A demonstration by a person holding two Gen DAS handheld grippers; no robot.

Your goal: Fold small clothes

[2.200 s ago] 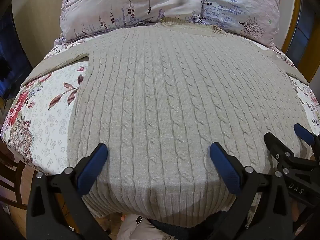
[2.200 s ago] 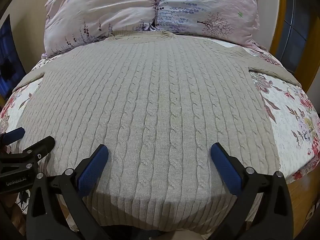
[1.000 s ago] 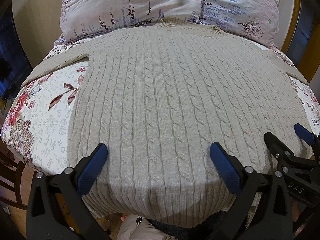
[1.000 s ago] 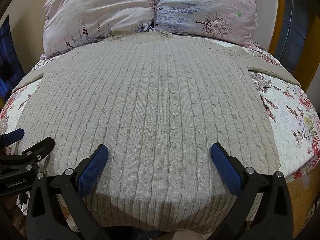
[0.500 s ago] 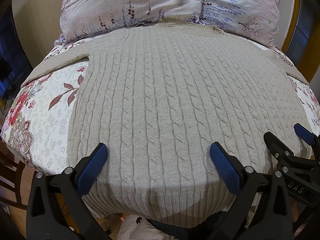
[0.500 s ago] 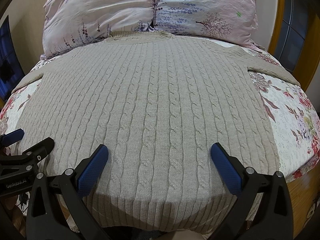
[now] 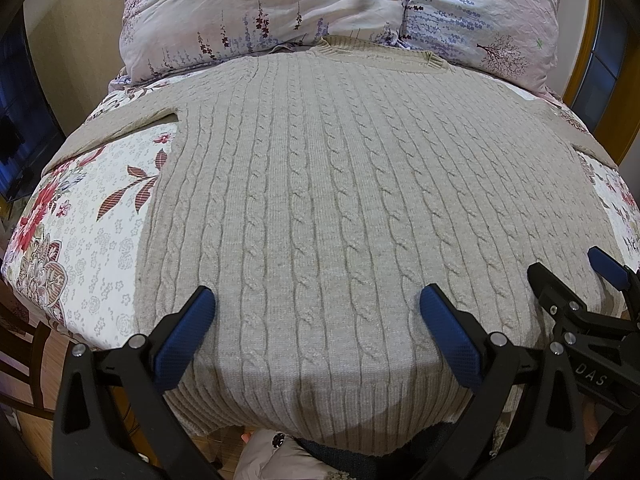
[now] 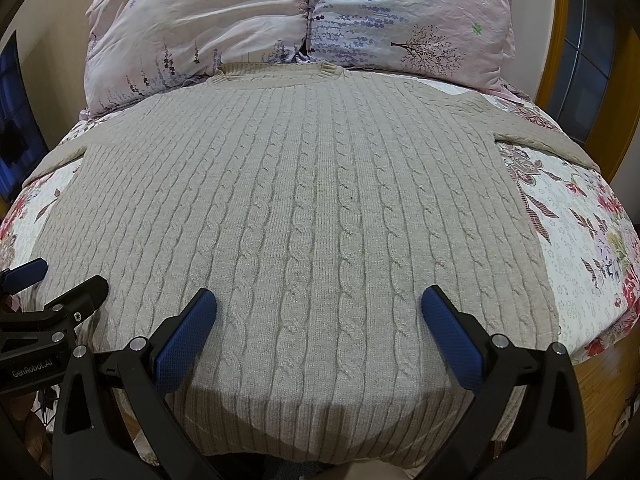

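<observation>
With both the left tool (image 7: pixel 316 320) and the right tool (image 8: pixel 318 316) released low in the frame, best pinched at the near hem of the sweater (image 8: pixel 304 200), flat mid-frame on the bed (image 8: pixel 580 240).

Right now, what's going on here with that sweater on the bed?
A person holds a gripper in each hand over a beige cable-knit sweater spread flat on a floral bedspread, collar toward the pillows. The left gripper and right gripper both hover open near the hem, side by side, gripping nothing. No fold shows yet; the sleeves lie out to each side.
</observation>
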